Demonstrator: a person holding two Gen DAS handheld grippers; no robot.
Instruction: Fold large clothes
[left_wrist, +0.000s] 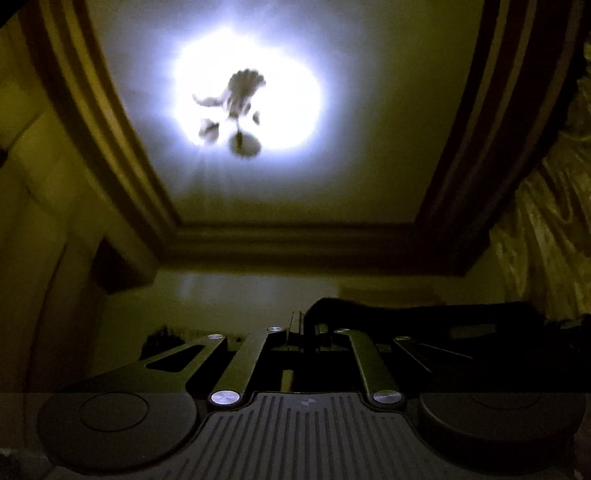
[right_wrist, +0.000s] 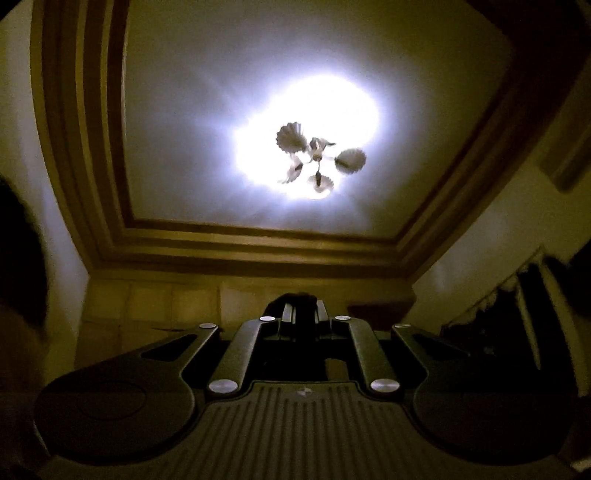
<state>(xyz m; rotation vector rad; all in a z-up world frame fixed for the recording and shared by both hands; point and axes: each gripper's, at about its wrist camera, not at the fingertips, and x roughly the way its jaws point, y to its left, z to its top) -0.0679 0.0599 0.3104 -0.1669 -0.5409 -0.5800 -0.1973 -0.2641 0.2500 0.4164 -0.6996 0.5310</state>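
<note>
Both my left gripper (left_wrist: 303, 325) and right gripper (right_wrist: 301, 310) have fingers pinched on what seems dark cloth (left_wrist: 406, 310), soft and limp, best held at its edge.

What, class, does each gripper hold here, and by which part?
Each seems shut on dark cloth. The left gripper pinches an edge of the dark garment, which trails right. The right gripper pinches a dark bunch; which part cannot be told.
</note>
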